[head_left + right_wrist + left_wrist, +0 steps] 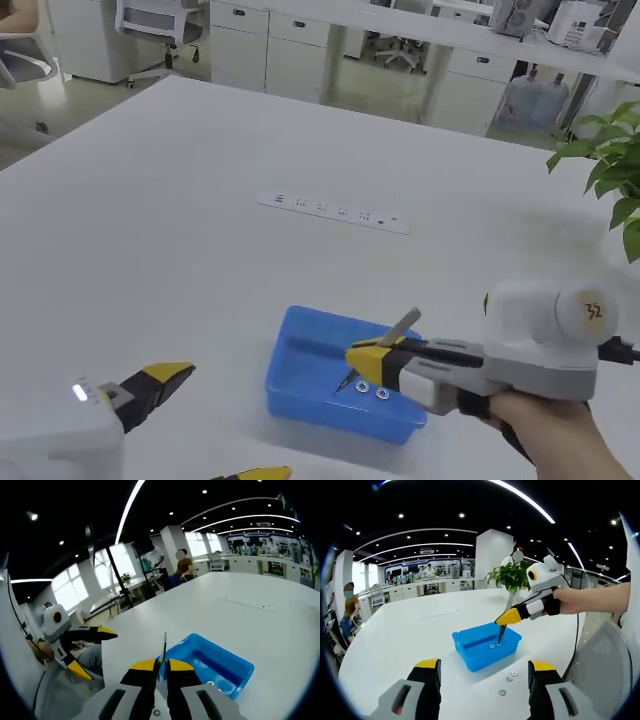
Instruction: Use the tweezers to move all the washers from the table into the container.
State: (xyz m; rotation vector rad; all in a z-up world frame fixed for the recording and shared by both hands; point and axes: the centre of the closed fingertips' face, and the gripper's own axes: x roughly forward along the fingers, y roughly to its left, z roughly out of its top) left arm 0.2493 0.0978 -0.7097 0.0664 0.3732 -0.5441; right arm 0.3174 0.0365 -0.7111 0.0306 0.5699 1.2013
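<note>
Right hand-held gripper holds tweezers; left gripper view shows washers outside container.

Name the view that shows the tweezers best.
Left gripper view: the tweezers appear side-on, tips down in the container, clamped in the right claw. Head view shows them partly behind that claw; right gripper view, an edge-on sliver.

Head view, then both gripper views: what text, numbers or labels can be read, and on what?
"32", blurred and uncertain: on the yellow round sticker at the back of the right tongs.
Markings on the power strip: too small to read.
Any lettering on the blue wall panel, left gripper view: too small to read.
</note>
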